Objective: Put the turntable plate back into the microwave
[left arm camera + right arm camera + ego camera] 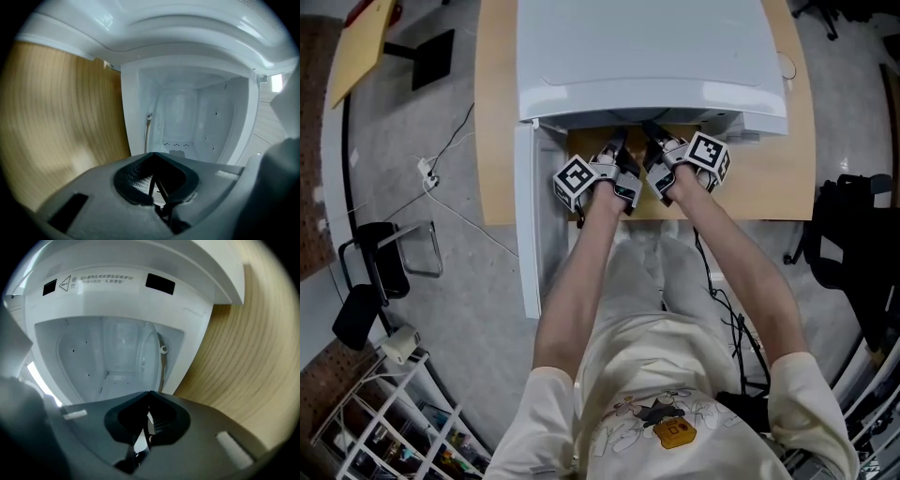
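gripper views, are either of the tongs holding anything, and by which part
Nothing is held. The left tongs and the right tongs are both shut, with nothing between their jaws, and both point into the open white microwave.

Microwave (647, 56) shell showing glossy white, smooth (cavity walls (187, 117) gleaming likewise); surface (787, 169) reading as pale matt wood grain; floor (478, 281) looking dull grey, speckled.

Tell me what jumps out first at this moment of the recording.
A white microwave fills the top of the head view on a wooden table, its door swung open on the left. The left gripper and right gripper sit side by side at its mouth, both shut, facing the white cavity. No turntable plate shows in any view.
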Tool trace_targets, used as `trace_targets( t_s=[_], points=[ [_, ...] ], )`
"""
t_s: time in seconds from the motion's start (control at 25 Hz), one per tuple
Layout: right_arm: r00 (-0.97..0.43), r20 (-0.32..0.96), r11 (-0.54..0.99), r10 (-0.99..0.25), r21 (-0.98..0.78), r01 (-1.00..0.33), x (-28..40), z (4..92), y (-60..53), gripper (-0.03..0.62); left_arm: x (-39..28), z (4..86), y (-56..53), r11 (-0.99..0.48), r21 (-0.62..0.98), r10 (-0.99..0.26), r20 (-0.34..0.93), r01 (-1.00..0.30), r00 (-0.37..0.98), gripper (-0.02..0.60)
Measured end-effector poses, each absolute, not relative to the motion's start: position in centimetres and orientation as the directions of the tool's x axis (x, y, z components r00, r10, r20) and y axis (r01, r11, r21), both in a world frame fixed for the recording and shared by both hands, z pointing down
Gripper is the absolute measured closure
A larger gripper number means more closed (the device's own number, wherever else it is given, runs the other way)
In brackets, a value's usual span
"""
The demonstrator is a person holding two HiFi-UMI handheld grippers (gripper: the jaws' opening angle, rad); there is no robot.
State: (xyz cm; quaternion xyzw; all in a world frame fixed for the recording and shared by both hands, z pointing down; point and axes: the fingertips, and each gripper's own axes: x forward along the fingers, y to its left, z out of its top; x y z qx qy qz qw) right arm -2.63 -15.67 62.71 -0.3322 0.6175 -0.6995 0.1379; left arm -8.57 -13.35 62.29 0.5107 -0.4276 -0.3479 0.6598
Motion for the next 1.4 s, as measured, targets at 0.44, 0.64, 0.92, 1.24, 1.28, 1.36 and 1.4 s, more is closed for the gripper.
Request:
trace_targets(
  t_s=[0.44,0.64,0.92,1.24,1.28,1.36,1.4],
  points=[
    [-0.718,0.305,-0.225,-0.626,-0.952,-0.208,-3.3,63.1,-17.5,0.588,-8.1,59.8,-12.5,0.124,0.991,-0.915,0.096,0.045,0.392,0.571],
    [-0.707,0.295,-0.212,-0.642,-0.955,-0.206,-3.4,62.6,-18.7,0.589,-7.7,59.6,-12.1,0.12,0.992,-0.908,0.094,0.037,0.408,0.569],
    [-0.735,0.301,-0.167,-0.607,-0.953,-0.252,-2.9,61.2,-17.6,0.588,-7.4,58.9,-11.9,0.117,0.993,-0.893,0.117,-0.026,0.435,0.577],
    [-0.833,0.355,0.159,-0.426,-0.876,-0.455,-0.9,56.5,-12.3,0.588,-6.0,55.1,-10.5,0.011,0.912,-0.83,0.237,-0.409,0.505,0.583],
    [-0.829,0.366,0.211,-0.422,-0.85,-0.483,-0.3,55.8,-12.0,0.588,-5.9,54.4,-10.3,-0.009,0.887,-0.824,0.255,-0.462,0.507,0.583],
    [-0.82,0.372,0.307,-0.435,-0.795,-0.523,0.8,54.0,-11.5,0.588,-5.8,52.9,-9.6,-0.049,0.825,-0.817,0.291,-0.563,0.498,0.583],
    [-0.818,0.371,0.345,-0.441,-0.771,-0.535,1.1,52.8,-11.2,0.588,-5.7,52.0,-9.2,-0.074,0.787,-0.815,0.306,-0.612,0.492,0.583]
  ],
)
